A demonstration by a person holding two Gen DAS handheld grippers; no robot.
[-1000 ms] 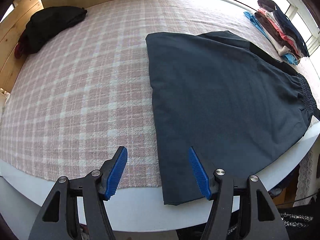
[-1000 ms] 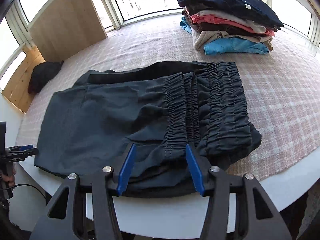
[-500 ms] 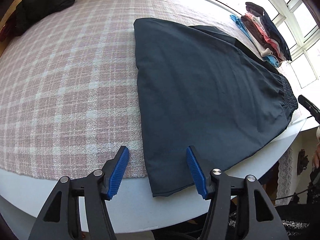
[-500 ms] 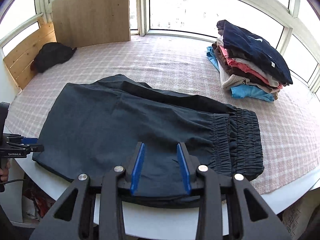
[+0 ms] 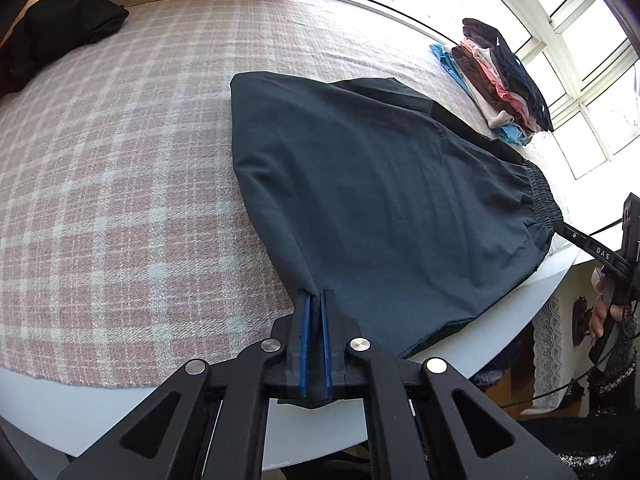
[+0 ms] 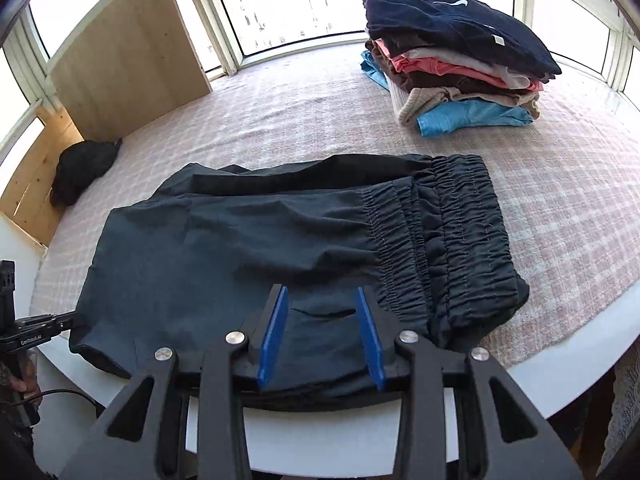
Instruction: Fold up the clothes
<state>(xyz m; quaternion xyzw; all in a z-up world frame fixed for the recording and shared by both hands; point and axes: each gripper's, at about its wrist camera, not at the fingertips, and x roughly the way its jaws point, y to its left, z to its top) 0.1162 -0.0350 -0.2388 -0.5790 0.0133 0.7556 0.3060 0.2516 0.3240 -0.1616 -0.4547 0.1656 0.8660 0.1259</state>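
Left wrist: left claw angled down, clamping shorts hem.

Bright bay windows ring a white table under pink plaid cloth; wooden panels behind.

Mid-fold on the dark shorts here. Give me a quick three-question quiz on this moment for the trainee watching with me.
1. True or false: the left gripper is clamped on the hem corner of the dark shorts.
2. Which garment tops the folded stack? A) blue B) navy C) pink
3. Fill in: the right gripper has its jaws ___ over the shorts near the elastic waistband.

Key
1. True; its jaws have just closed on the fabric.
2. B
3. Open; the pads straddle the cloth without pinching it, having just widened slightly.
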